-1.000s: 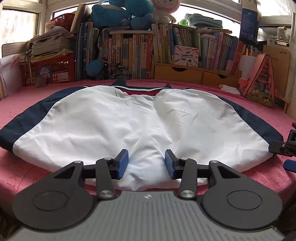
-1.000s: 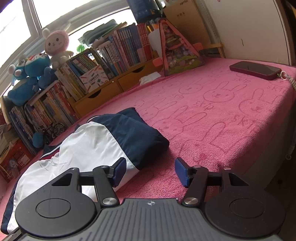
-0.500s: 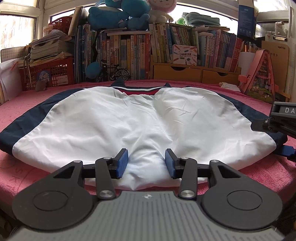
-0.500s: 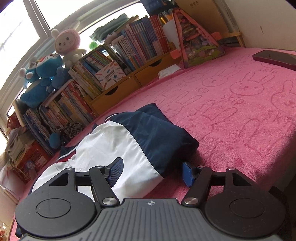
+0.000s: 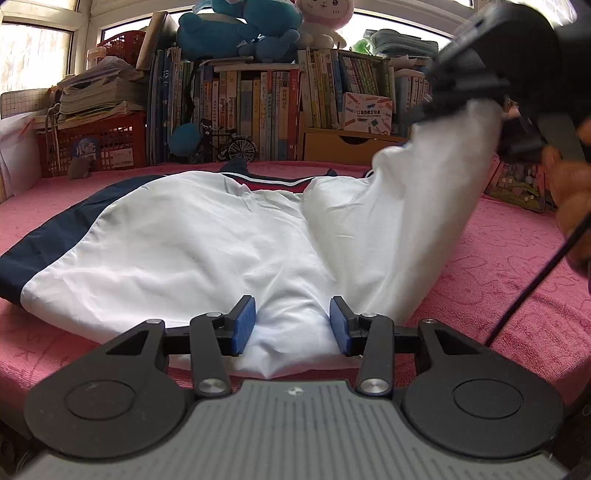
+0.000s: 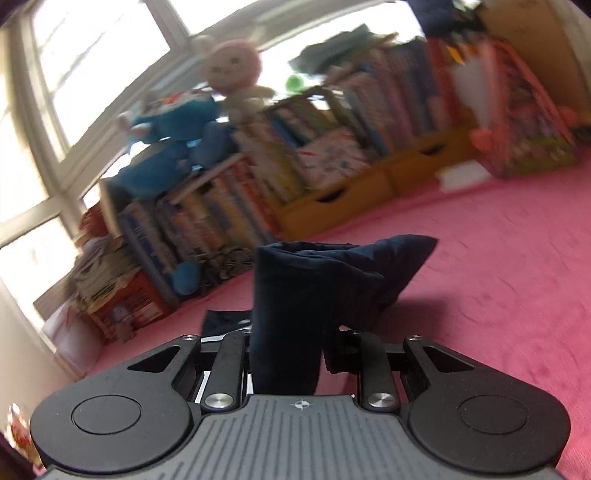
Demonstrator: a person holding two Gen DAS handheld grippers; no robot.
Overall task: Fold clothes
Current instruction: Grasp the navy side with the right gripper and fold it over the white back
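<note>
A white jacket (image 5: 192, 251) with navy sleeves lies spread on the pink bed cover (image 5: 509, 251). My left gripper (image 5: 291, 325) is open, its blue pads either side of the jacket's near hem. My right gripper (image 6: 288, 354) is shut on the navy right sleeve (image 6: 321, 280) and holds it up off the bed. In the left wrist view the right gripper (image 5: 517, 74) is at the upper right with the jacket's white side (image 5: 424, 206) lifted and hanging from it. The left navy sleeve (image 5: 55, 232) lies flat.
A bookshelf (image 5: 258, 107) packed with books runs along the far side, with plush toys (image 5: 236, 29) on top. A red basket (image 5: 92, 144) stands at the far left and a triangular toy house (image 5: 517, 181) at the far right. Wooden drawers (image 6: 332, 199) sit under the books.
My right gripper has shut on the navy sleeve and lifted it up and inward, raising the jacket's right side. My left gripper has stayed open at the hem.
</note>
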